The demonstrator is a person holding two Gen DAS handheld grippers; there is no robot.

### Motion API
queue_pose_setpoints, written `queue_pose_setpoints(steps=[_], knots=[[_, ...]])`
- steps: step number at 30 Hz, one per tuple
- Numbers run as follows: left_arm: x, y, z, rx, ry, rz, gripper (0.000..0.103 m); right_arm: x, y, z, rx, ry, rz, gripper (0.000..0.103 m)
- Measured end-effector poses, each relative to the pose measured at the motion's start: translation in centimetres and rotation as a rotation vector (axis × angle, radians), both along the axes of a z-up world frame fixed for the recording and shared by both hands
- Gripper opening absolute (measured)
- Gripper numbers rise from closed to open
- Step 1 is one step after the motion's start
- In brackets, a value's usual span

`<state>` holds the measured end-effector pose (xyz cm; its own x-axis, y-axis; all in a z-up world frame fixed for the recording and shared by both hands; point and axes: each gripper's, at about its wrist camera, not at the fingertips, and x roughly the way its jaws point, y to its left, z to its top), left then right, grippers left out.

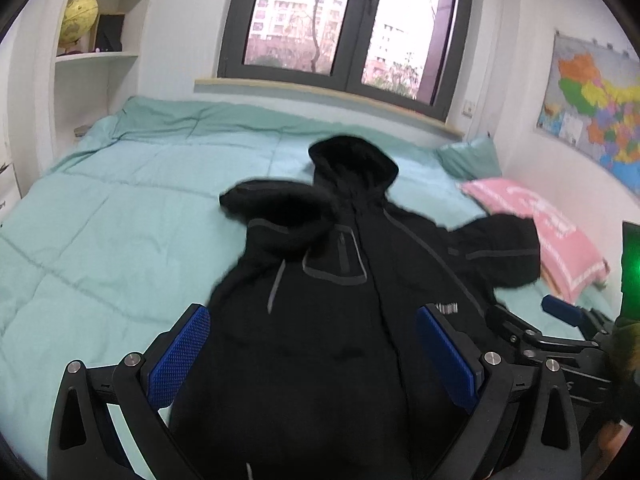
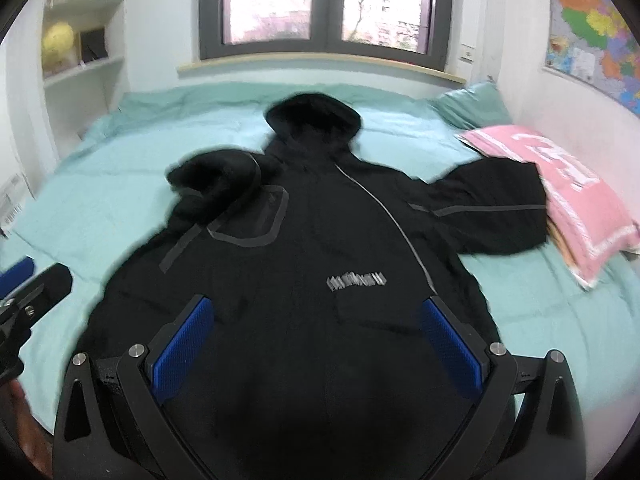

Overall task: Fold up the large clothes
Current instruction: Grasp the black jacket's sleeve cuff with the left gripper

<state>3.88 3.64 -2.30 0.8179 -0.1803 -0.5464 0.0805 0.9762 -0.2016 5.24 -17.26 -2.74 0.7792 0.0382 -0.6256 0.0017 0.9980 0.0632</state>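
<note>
The black hooded jacket (image 2: 312, 240) lies face up on the green quilt (image 1: 100, 220), its hem beneath and between the spread, empty fingers of the left gripper (image 1: 312, 360) and right gripper (image 2: 316, 356). Its sleeve beyond the left fingers (image 1: 180, 356) is bunched over the chest, and the opposite sleeve reaches the pink pillow (image 2: 580, 208). Judged from this, each gripper should pinch one hem corner, single layer, and lift evenly.

Wide open teal quilt (image 1: 120, 216) left of the black jacket (image 2: 304, 264), nothing lying on it all the way to the shelf unit (image 1: 100, 56) by the wall. Beyond the jacket's hood, a clear strip of bedding runs up to the window sill (image 1: 320, 92). Right of the jacket it's tight: the pink pillow (image 2: 576, 200) touches the spread sleeve, a teal pillow (image 1: 468, 156) sits behind it, and the wall is close. The right gripper (image 1: 560, 320) crowds the jacket's near right hem, the left gripper (image 2: 24, 288) its near left
</note>
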Motion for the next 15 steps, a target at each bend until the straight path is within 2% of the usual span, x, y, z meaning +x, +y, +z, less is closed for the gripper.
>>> queue_pose_setpoints(steps=[4,8,12,15], knots=[[4.8,2.6,2.1,-0.065,-0.029,-0.010,0.102,4.5,0.4,1.6,0.040,-0.052,0.054,0.103],[12.6,5.1,1.9,-0.123,0.005,-0.014,0.102,10.0,1.4,1.1,0.037,-0.108,0.126,0.103],[21.0,7.5,-1.4,-0.248,0.081,0.007,0.102,16.0,1.2,-2.4,-0.005,-0.179,0.137,0.103],[26.2,8.6,-4.2,-0.279,0.120,0.064,0.102,19.9,1.0,-6.9,-0.045,-0.166,0.075,0.103]])
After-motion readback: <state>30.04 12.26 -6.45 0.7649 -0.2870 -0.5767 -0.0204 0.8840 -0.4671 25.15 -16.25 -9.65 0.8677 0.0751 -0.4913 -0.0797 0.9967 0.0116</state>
